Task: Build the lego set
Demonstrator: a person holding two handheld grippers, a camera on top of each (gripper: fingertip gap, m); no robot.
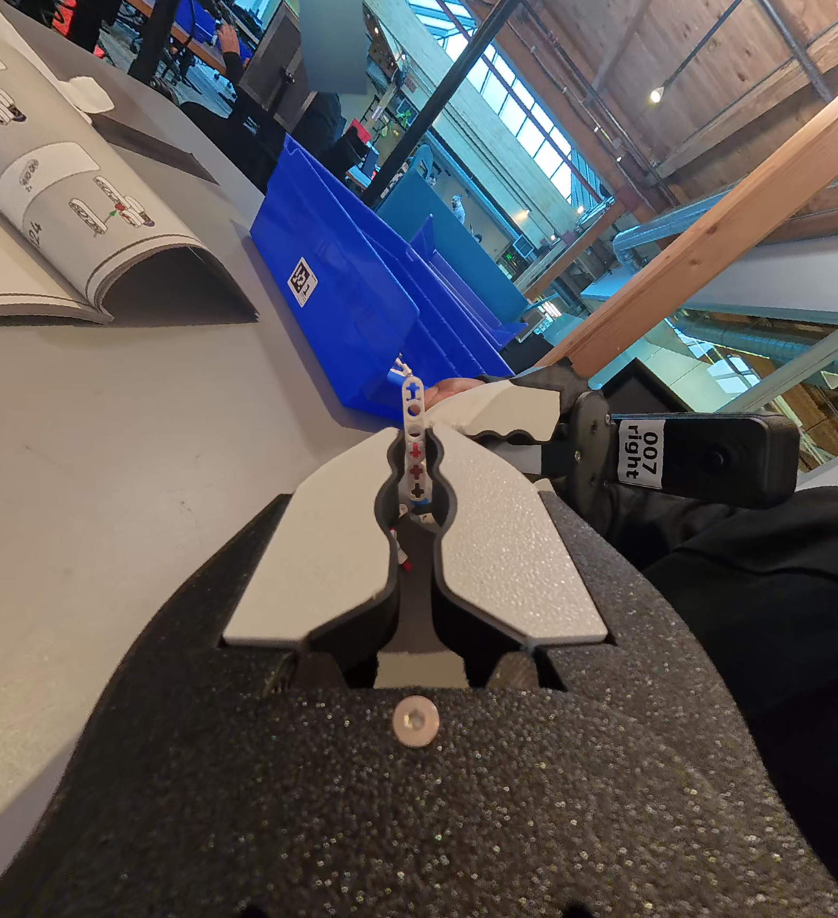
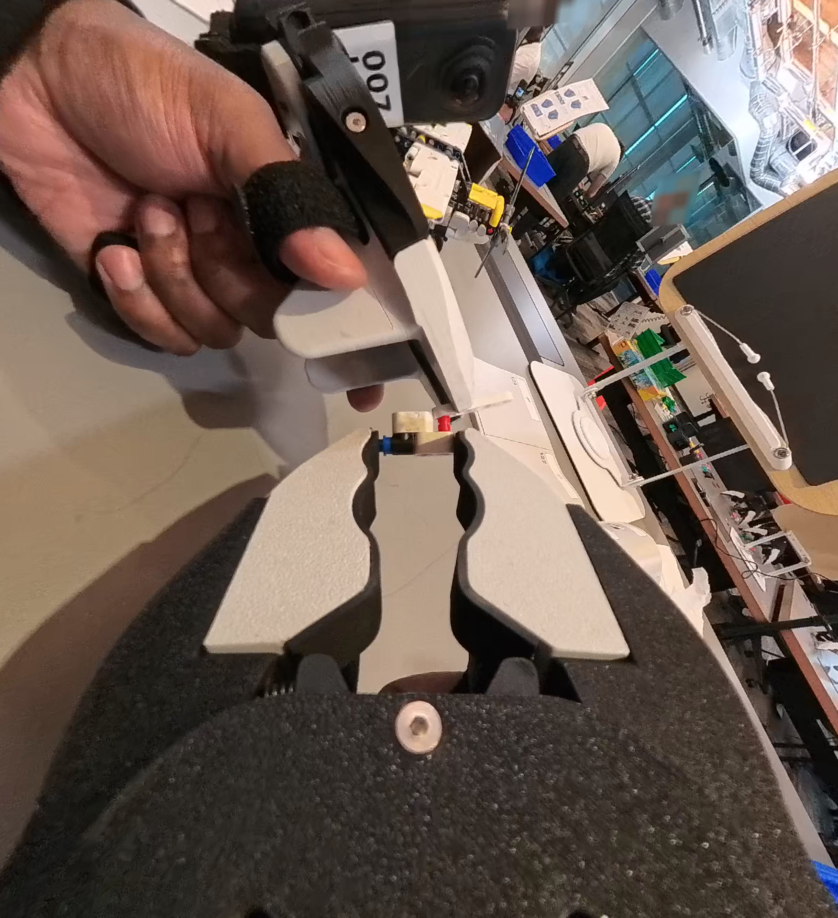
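Black housing is filling the bottom of both wrist views, with pale fingers reaching forward from it. Your left gripper (image 1: 414, 442) is clamping a thin white beam (image 1: 414, 422) edge-on, and its pads are pressing the flat faces. That is likely why the beam is standing upright, with its row of holes facing the camera. Red and dark pins are sitting in the lower holes, and the top end is sticking out clear of the fingertips.

Your right gripper (image 2: 414, 442) is closing on a small assembly (image 2: 419, 437), a cream block with a blue pin at one end. The pin tip is touching the left pad and the block is meeting the right pad, so the piece is spanning the jaws crosswise. A red pin is showing just above it, right where the left gripper's fingertips are coming down with the beam. Both grippers are working just above the table (image 1: 109, 447), tips almost touching, which probably keeps the parts lined up.

Off to the left, an open booklet (image 1: 74, 213) is lying flat, its pages turned toward you. Behind the beam, a blue bin (image 1: 337, 278) is resting on the table.
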